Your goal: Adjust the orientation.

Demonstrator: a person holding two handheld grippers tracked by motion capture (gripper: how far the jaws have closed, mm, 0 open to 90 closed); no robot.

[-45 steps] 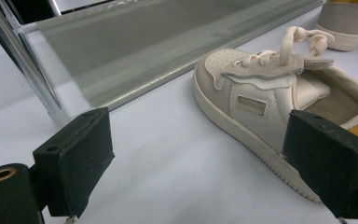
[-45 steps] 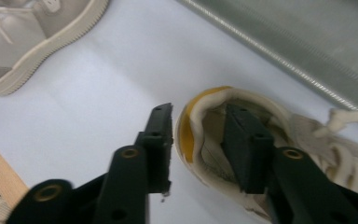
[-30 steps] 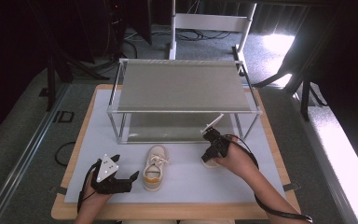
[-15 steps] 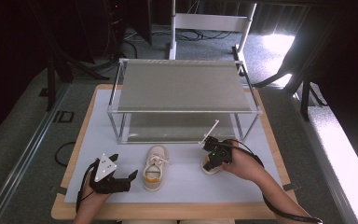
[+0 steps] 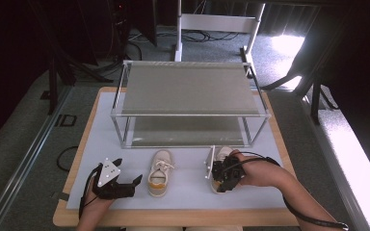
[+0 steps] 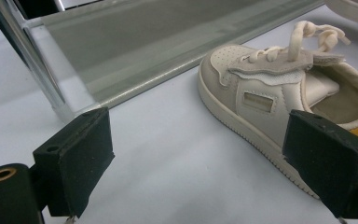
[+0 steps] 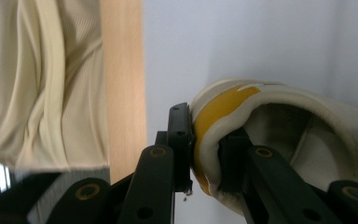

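While my right gripper [image 7: 204, 154] pinches one shoe's [image 7: 279, 140] heel collar on the desk [image 5: 188, 192] before the rack [image 5: 188, 91], my left gripper [image 6: 205, 158] waits wide open, empty, beside the other shoe [image 6: 270, 102].

Two small cream shoes with yellow heel linings sit in the lower middle of the high view, one laced shoe [image 5: 159, 171] lying upright with its toe toward the top, the other shoe [image 5: 221, 166] to its right, pinched at its heel collar.
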